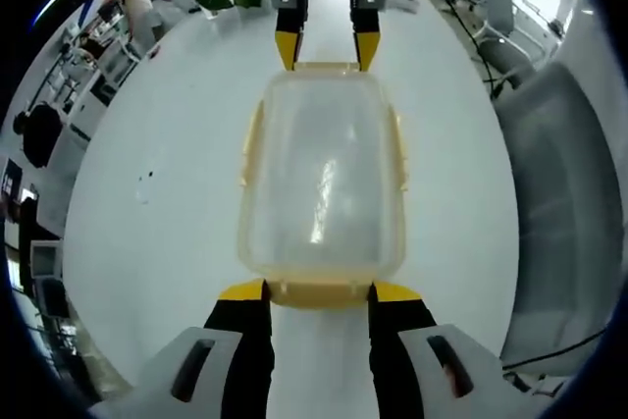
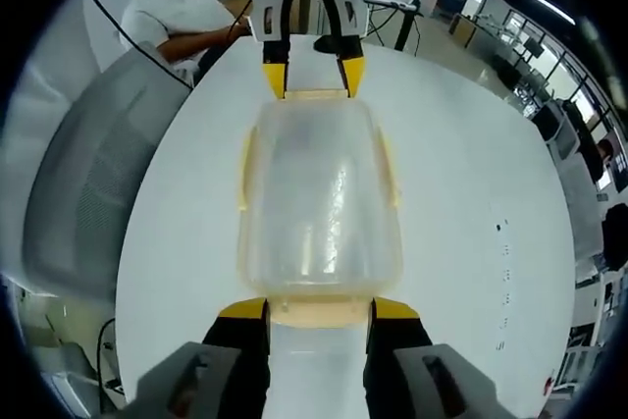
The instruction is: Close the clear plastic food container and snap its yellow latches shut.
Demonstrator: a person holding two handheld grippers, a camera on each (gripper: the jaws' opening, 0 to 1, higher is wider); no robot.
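Two claws meet over one clear rectangular plastic food container (image 1: 322,188) lying at mid-frame on the round white desk (image 1: 157,193). Its cloudy lid sits on top, glare streaking the middle, and pale yellow latches (image 1: 252,144) run along the long sides and both short ends. In the left gripper view, the left claw (image 1: 319,291) is spread at the bottom centre, yellow tips flanking the near end latch; the right claw (image 1: 327,50) is spread likewise at the top centre. No brand or writing can be read on the container.
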